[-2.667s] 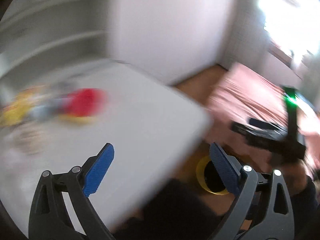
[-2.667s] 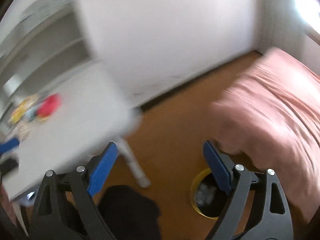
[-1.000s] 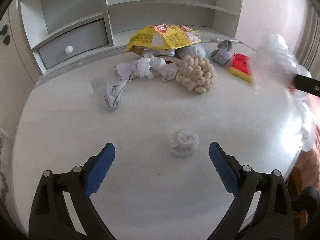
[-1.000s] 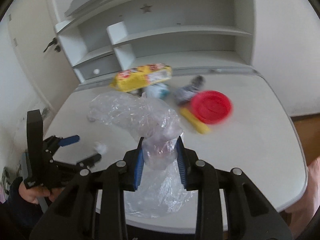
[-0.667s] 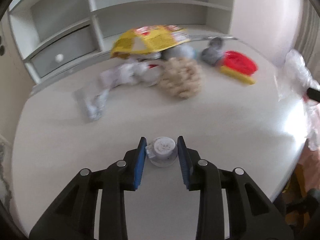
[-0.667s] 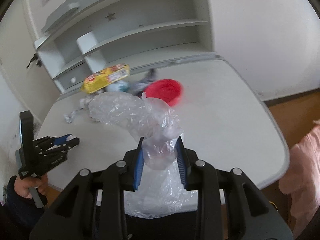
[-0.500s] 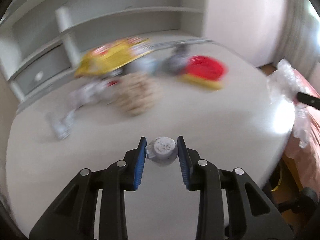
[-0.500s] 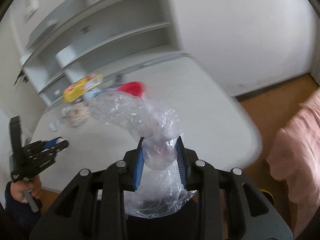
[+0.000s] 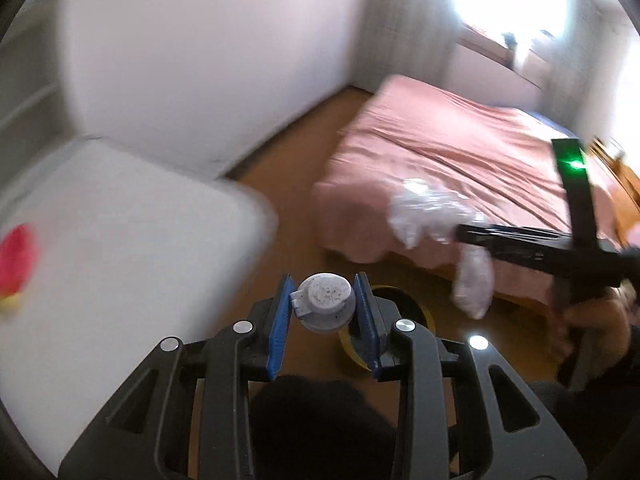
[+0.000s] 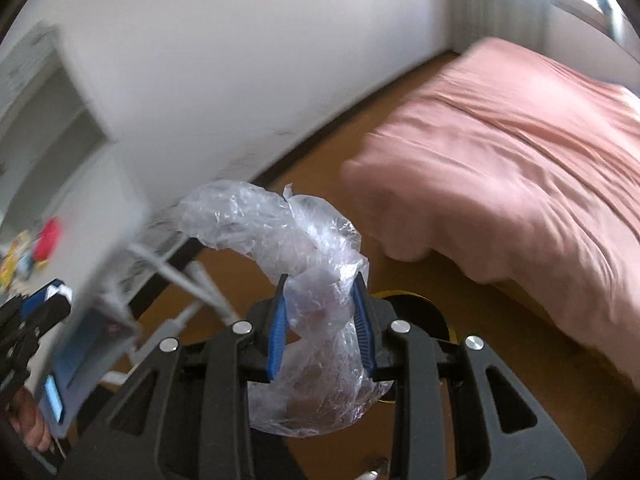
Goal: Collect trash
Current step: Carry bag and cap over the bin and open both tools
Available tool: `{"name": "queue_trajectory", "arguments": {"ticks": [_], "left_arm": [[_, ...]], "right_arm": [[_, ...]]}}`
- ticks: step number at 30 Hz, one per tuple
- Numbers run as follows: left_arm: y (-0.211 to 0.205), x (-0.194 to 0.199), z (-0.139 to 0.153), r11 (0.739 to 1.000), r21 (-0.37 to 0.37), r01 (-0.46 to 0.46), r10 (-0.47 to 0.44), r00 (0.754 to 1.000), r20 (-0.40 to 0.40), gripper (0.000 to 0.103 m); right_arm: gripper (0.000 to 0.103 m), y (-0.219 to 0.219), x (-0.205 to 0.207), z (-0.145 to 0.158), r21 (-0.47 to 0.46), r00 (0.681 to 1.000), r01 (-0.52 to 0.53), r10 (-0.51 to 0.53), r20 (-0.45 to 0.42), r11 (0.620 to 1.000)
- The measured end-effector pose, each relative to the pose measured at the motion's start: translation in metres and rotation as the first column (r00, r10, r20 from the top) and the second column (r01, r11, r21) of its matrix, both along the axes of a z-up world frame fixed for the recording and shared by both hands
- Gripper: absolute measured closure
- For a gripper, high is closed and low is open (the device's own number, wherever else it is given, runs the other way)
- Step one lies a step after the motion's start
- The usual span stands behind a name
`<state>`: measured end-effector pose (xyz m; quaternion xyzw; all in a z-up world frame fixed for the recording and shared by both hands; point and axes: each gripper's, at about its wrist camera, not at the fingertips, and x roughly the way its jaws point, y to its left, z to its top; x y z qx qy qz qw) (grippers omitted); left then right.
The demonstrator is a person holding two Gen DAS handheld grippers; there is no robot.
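Left wrist view: left gripper (image 9: 323,307) clamped on a small grey lid (image 9: 323,307)
Right gripper (image 10: 320,312): clamped on a crumpled plastic bag (image 10: 304,280)
Bin (image 9: 404,304): on the floor below both

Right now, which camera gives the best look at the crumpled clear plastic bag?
The right wrist view. There the plastic bag fills the centre, pinched between the pads of the right hand-held gripper, creases sharp. The left wrist view shows the same bag only small and blurred, hanging from that gripper in front of the pink bed.
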<state>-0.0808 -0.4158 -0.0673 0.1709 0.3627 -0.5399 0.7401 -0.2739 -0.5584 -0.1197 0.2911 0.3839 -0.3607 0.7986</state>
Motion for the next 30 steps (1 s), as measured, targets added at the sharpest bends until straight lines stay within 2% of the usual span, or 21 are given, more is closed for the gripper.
{"name": "queue_trajectory", "arguments": {"ticks": [4, 7, 10, 16, 20, 25, 28, 30], "left_arm": [[-0.06, -0.031, -0.041, 0.993, 0.033, 0.116, -0.114, 0.991, -0.065, 0.073], [-0.097, -0.041, -0.08, 0.984, 0.068, 0.165, -0.158, 0.983, -0.091, 0.072], [-0.116, -0.049, -0.114, 0.975, 0.07, 0.21, -0.201, 0.972, -0.12, 0.072], [-0.155, -0.055, -0.172, 0.966, 0.132, 0.222, -0.19, 0.957, -0.219, 0.072], [-0.164, -0.06, -0.183, 0.959, 0.15, 0.238, -0.201, 0.953, -0.227, 0.072], [-0.173, -0.062, -0.18, 0.957, 0.149, 0.249, -0.215, 0.953, -0.214, 0.072], [-0.177, -0.064, -0.18, 0.956, 0.145, 0.257, -0.223, 0.951, -0.213, 0.058], [-0.179, -0.064, -0.179, 0.957, 0.14, 0.255, -0.224, 0.953, -0.203, 0.053]], "right_arm": [[0.073, -0.027, -0.03, -0.039, 0.062, 0.995, 0.084, -0.08, -0.065, 0.995], [0.073, -0.045, -0.043, -0.072, 0.132, 0.988, 0.12, -0.105, -0.114, 0.984], [0.073, -0.062, -0.057, -0.105, 0.262, 0.986, 0.15, -0.125, -0.11, 0.953], [0.073, -0.077, -0.069, -0.142, 0.349, 0.975, 0.204, -0.159, -0.153, 0.915], [0.073, -0.081, -0.066, -0.145, 0.364, 0.975, 0.207, -0.161, -0.154, 0.908], [0.071, -0.086, -0.061, -0.142, 0.351, 0.974, 0.214, -0.173, -0.143, 0.912], [0.059, -0.088, -0.062, -0.141, 0.34, 0.972, 0.225, -0.186, -0.144, 0.913], [0.057, -0.088, -0.062, -0.139, 0.337, 0.971, 0.23, -0.193, -0.14, 0.913]]}}
